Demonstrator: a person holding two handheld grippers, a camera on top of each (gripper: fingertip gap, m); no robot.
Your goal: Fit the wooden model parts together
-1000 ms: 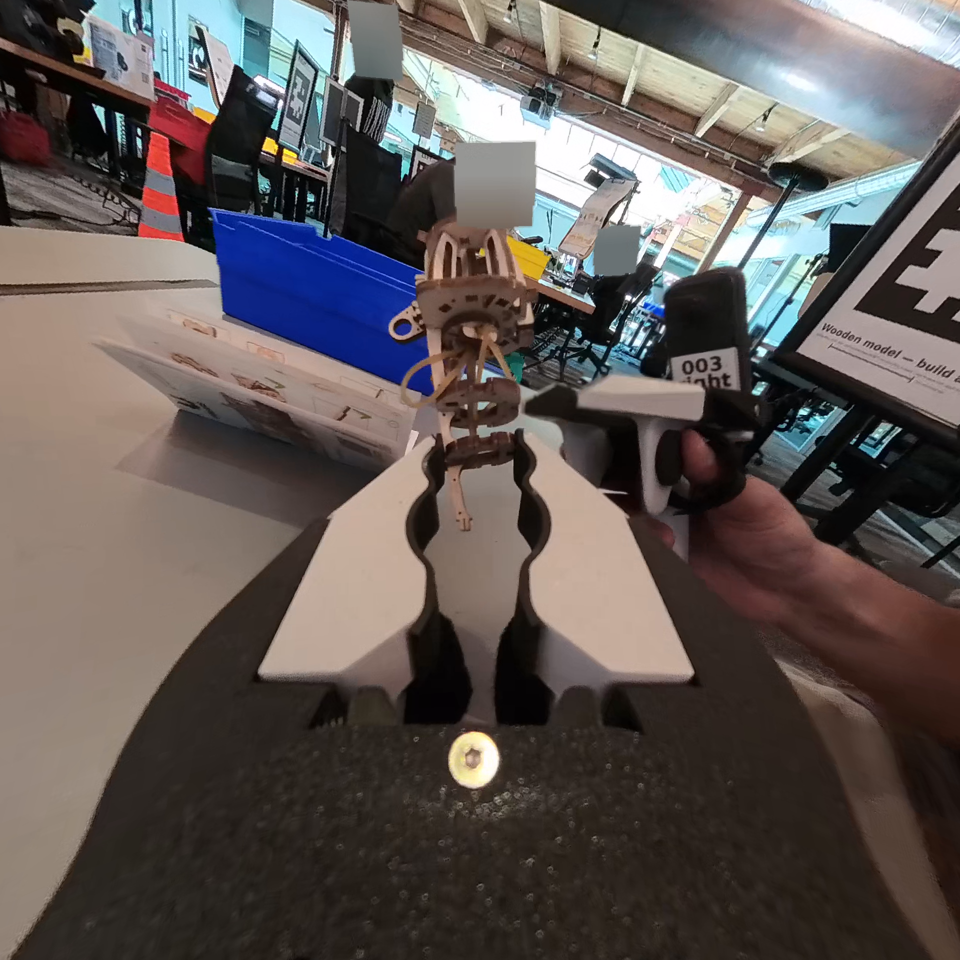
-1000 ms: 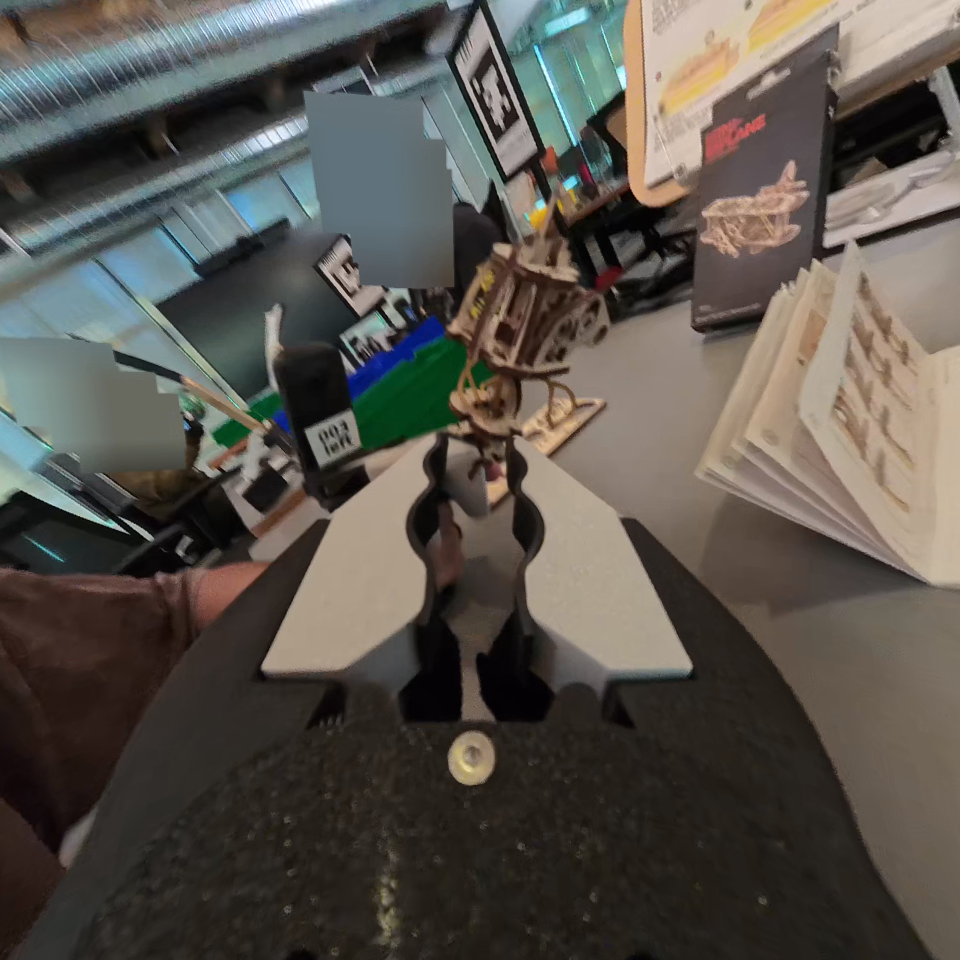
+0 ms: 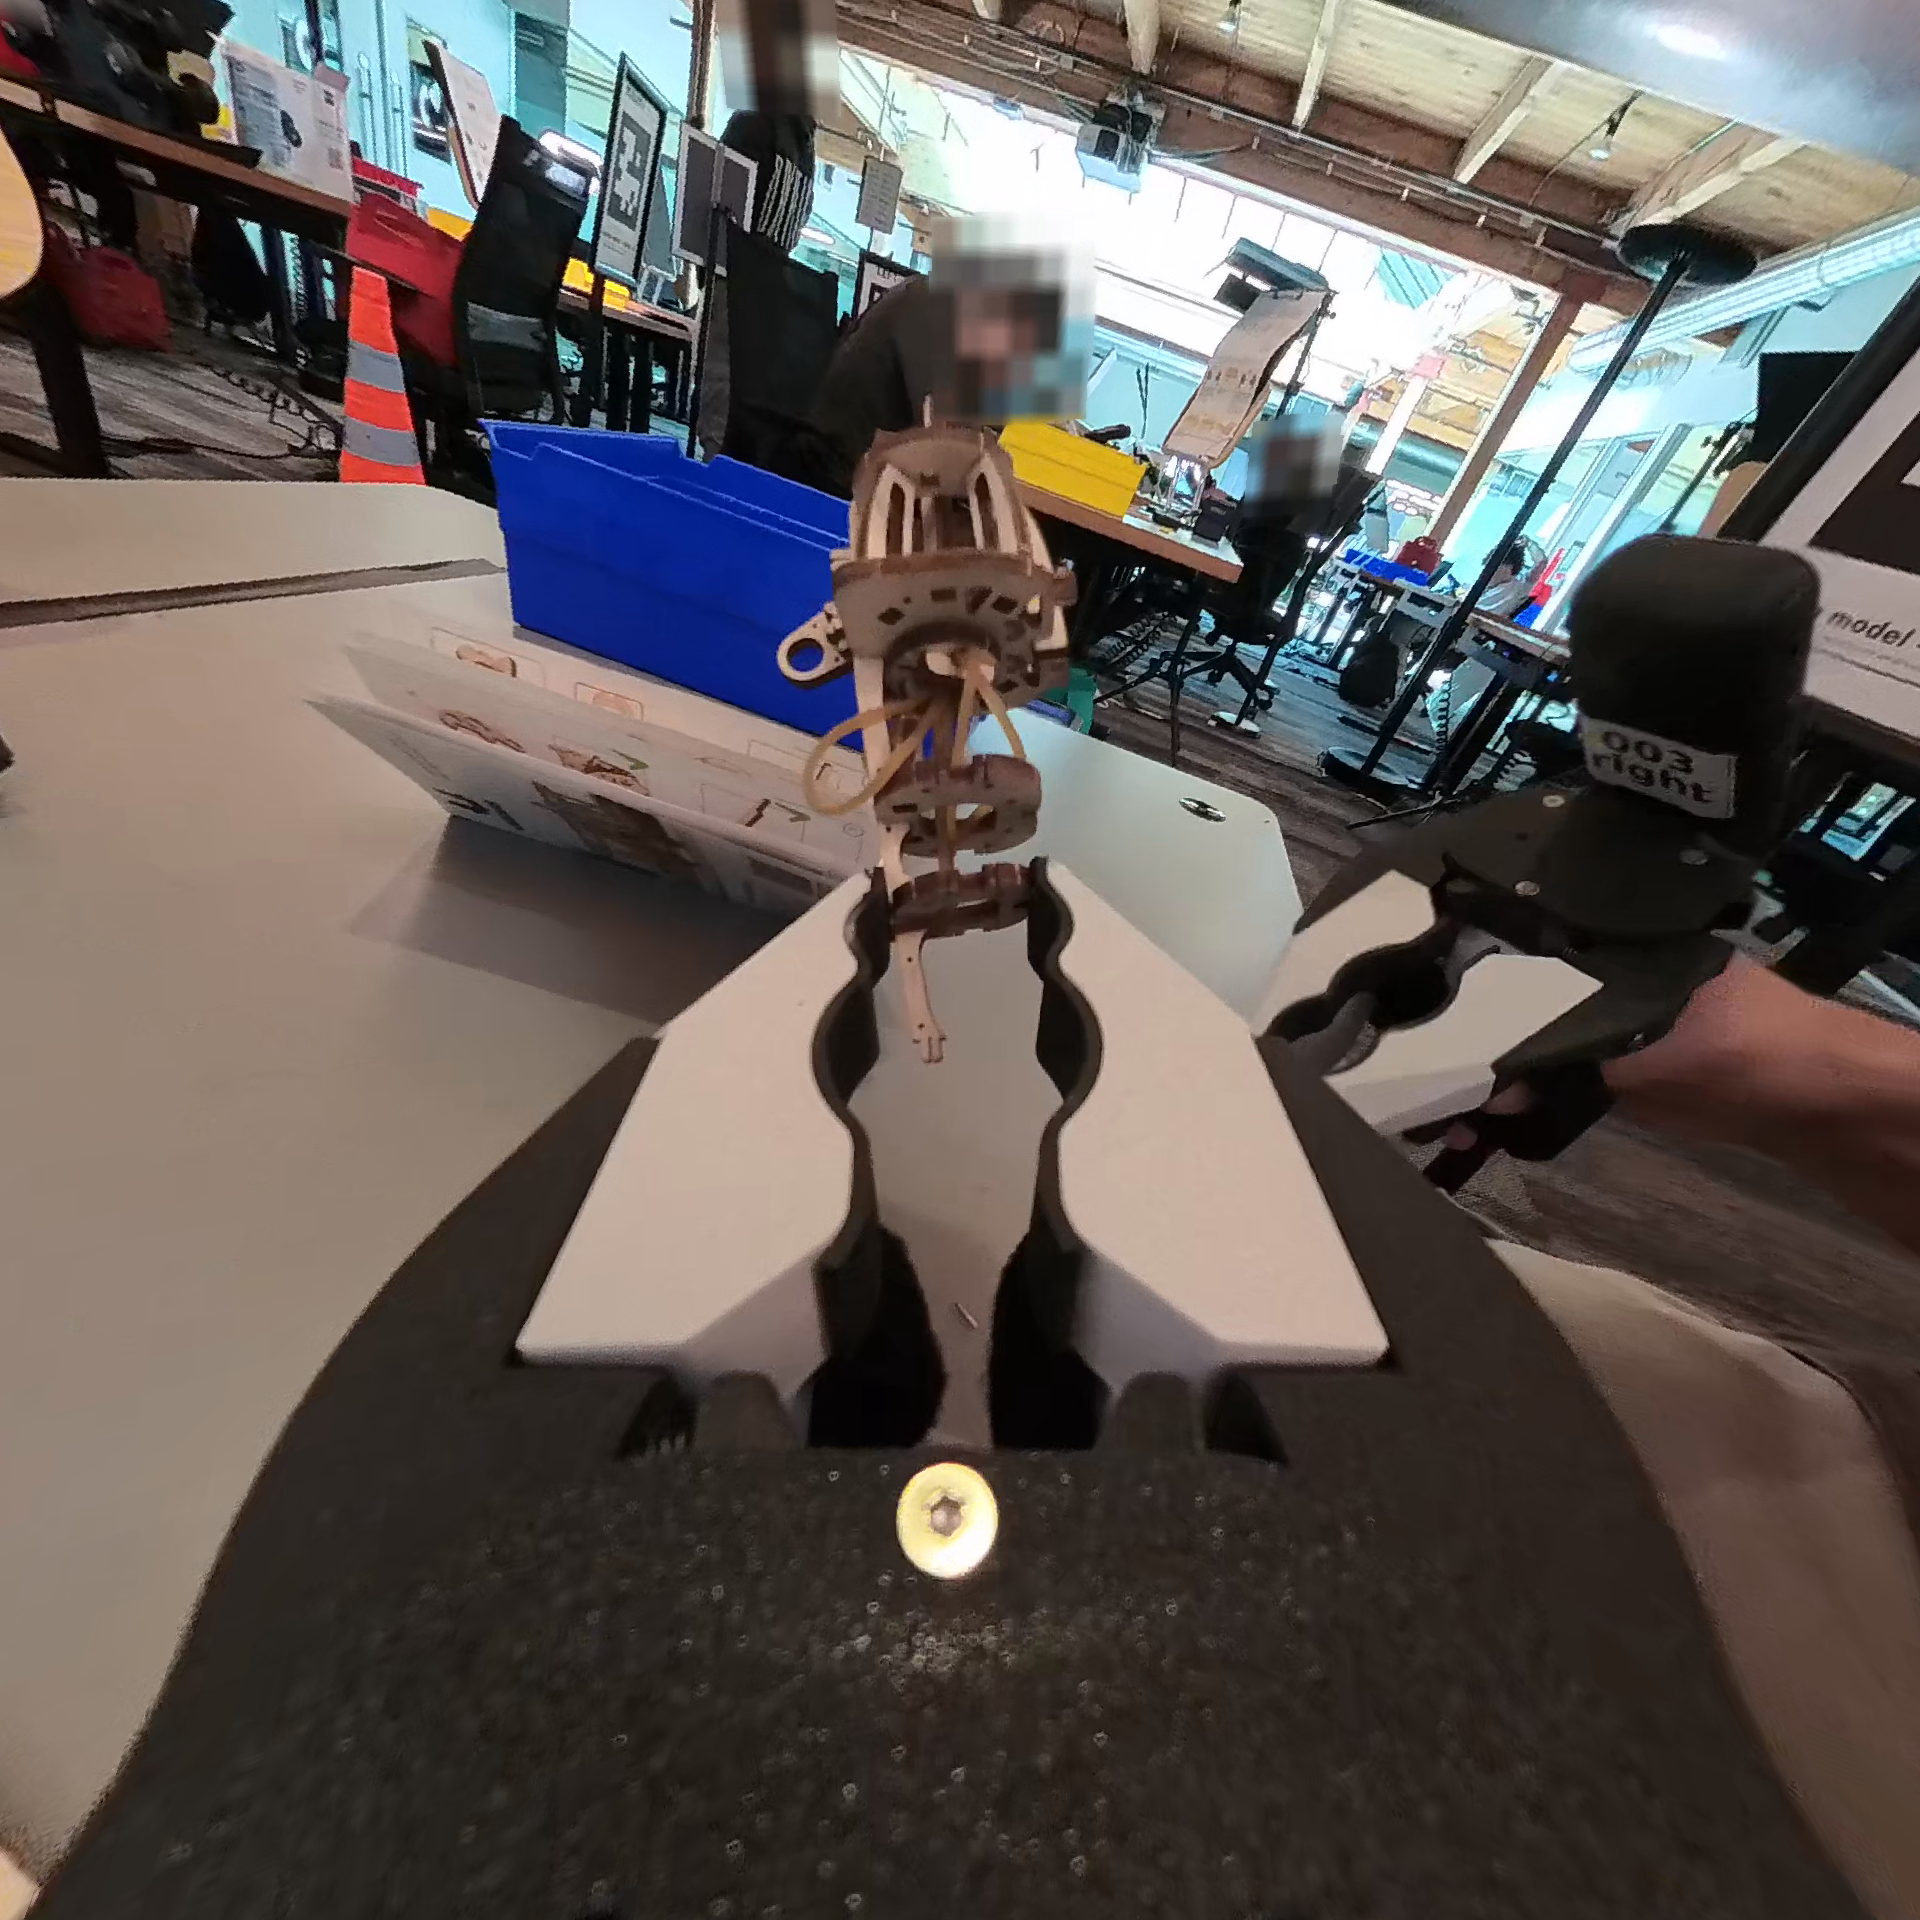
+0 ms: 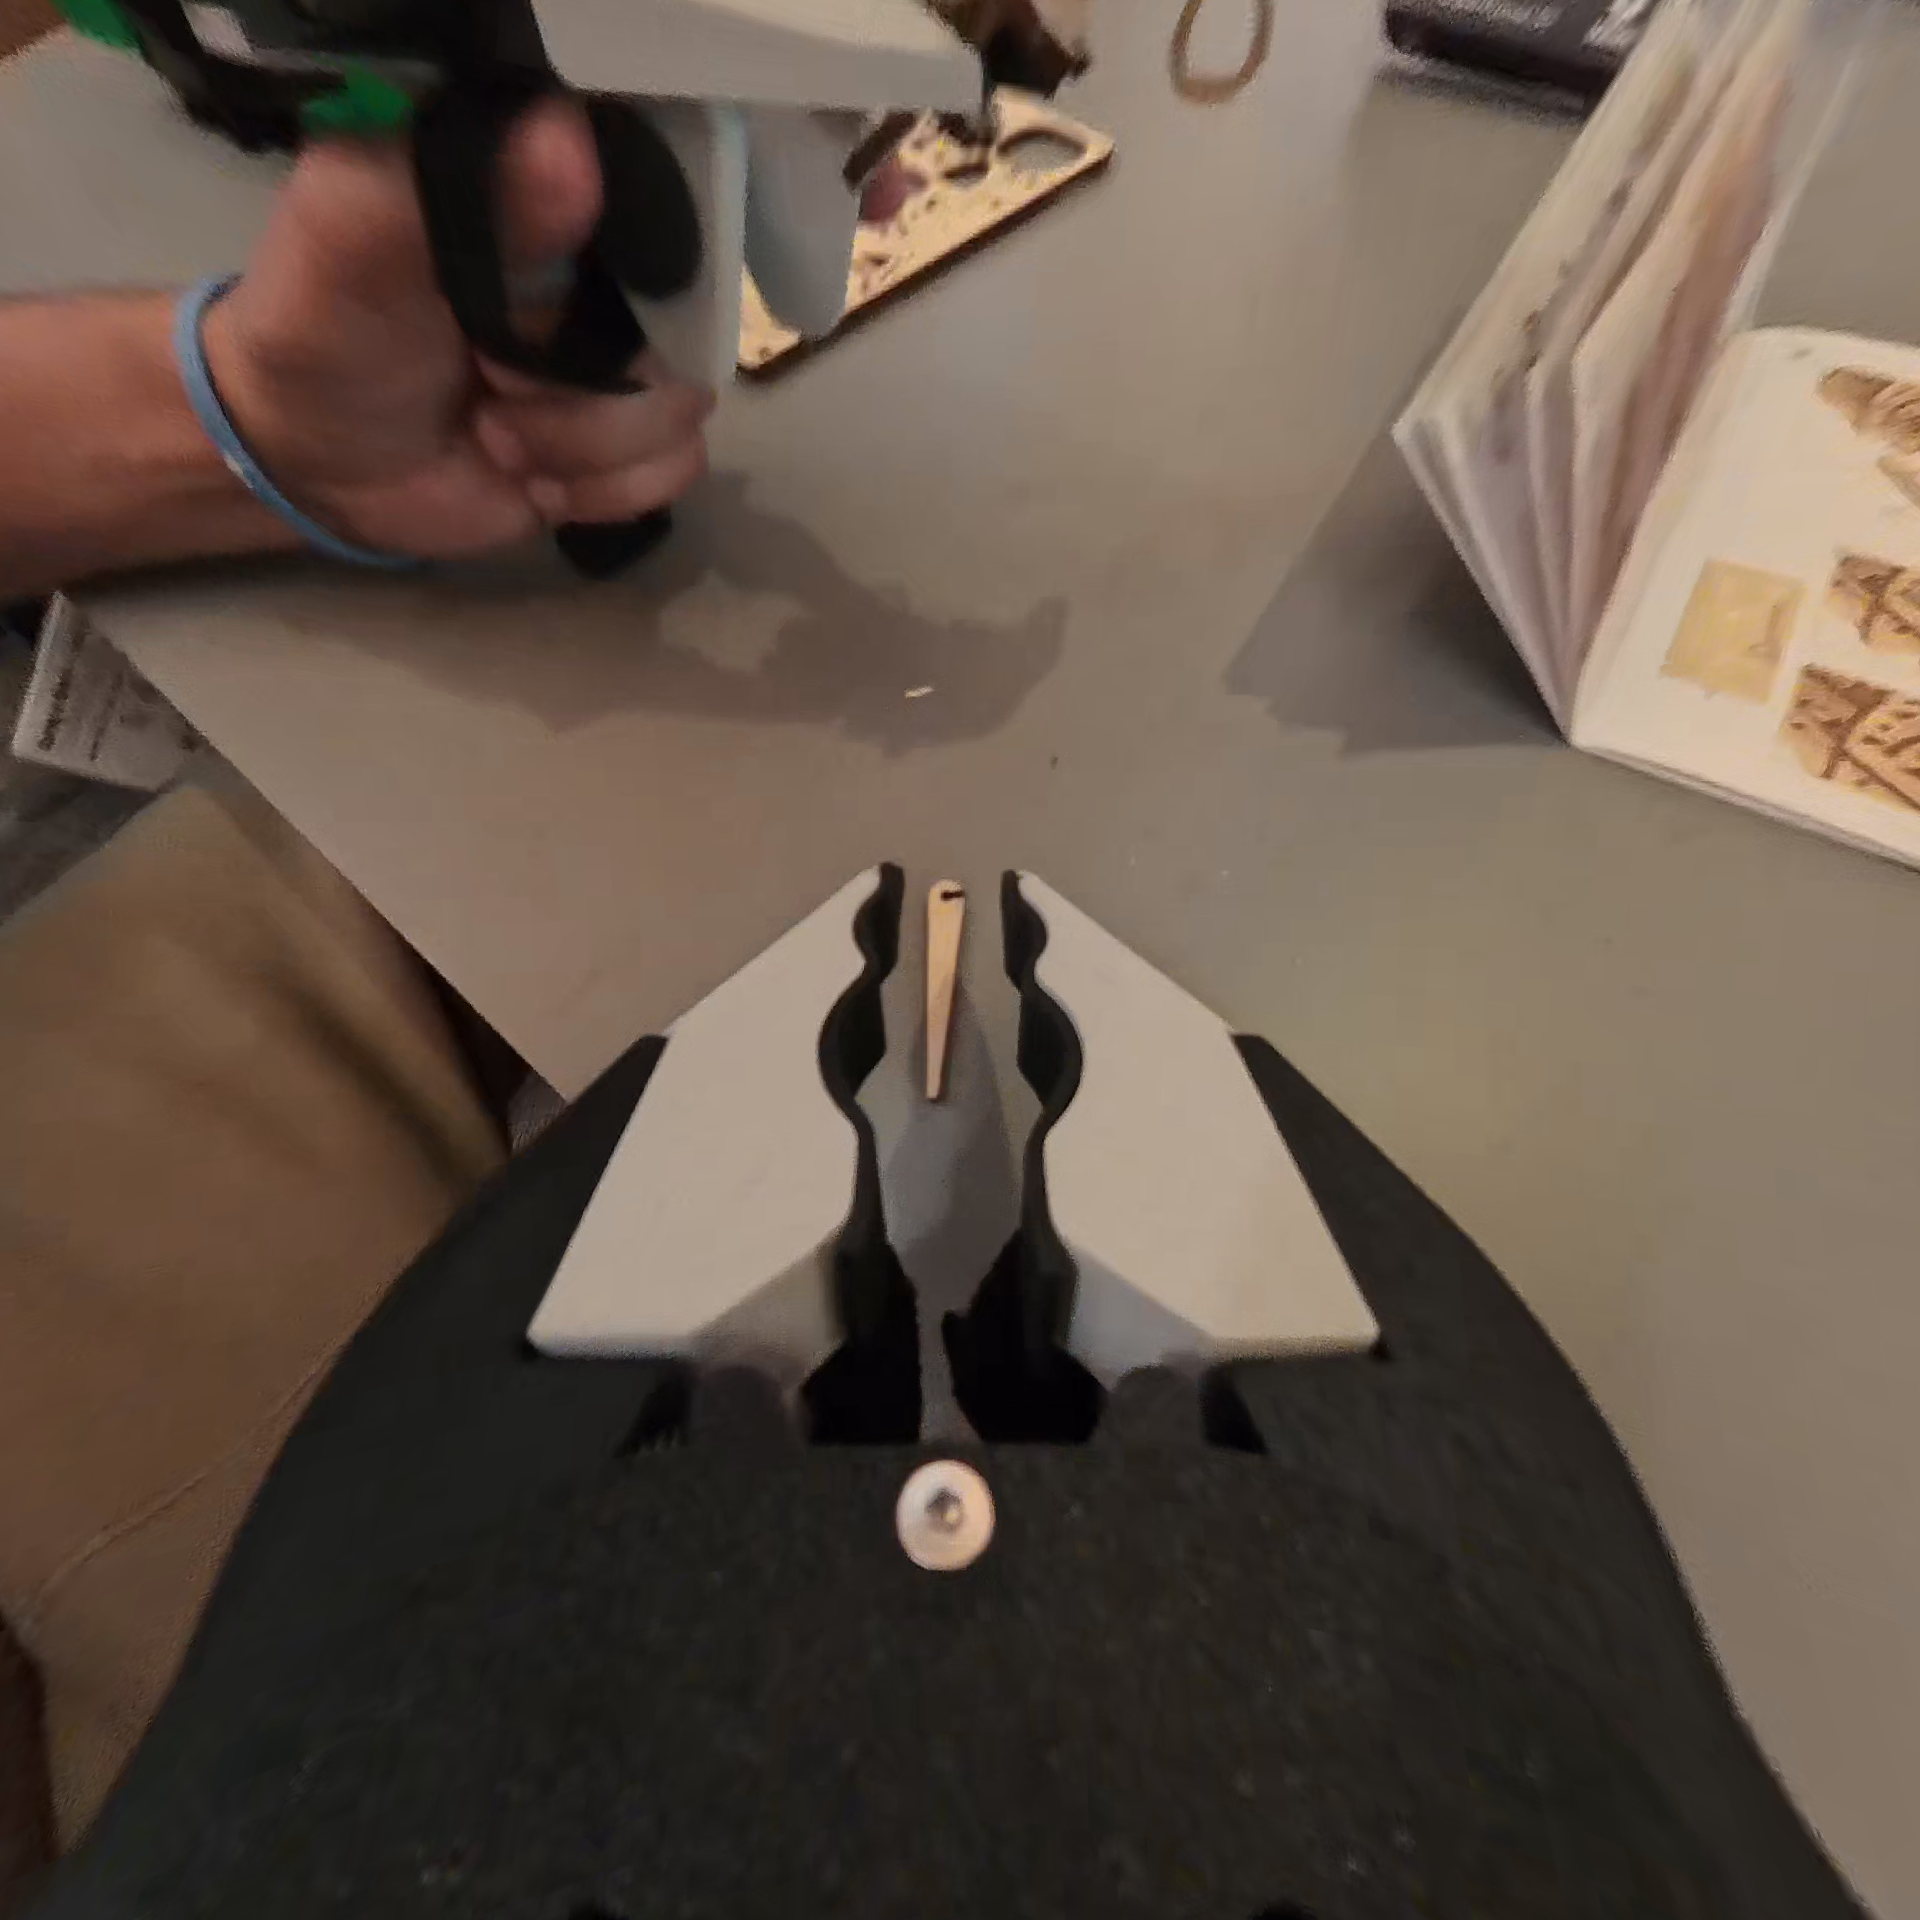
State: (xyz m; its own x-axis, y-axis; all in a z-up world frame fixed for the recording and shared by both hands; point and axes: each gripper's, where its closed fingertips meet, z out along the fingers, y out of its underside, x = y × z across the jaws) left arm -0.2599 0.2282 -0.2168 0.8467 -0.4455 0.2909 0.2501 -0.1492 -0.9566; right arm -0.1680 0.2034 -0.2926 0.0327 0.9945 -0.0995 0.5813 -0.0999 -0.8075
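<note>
Right claw (image 4: 943, 904): fingers apart around a thin wooden sliver (image 4: 943, 987) on the worktop (image 4: 1299, 935), seemingly not yet pinching it.
Sliver: looks light, stiff and snappable; I'd take it across its wider end.
Left claw (image 3: 958, 902): clamped on the model (image 3: 951, 665) by its bottom disc, raised above the worktop.
Model: thin laser-cut ply with loose rubber bands; probably fragile, best held by that disc.
</note>
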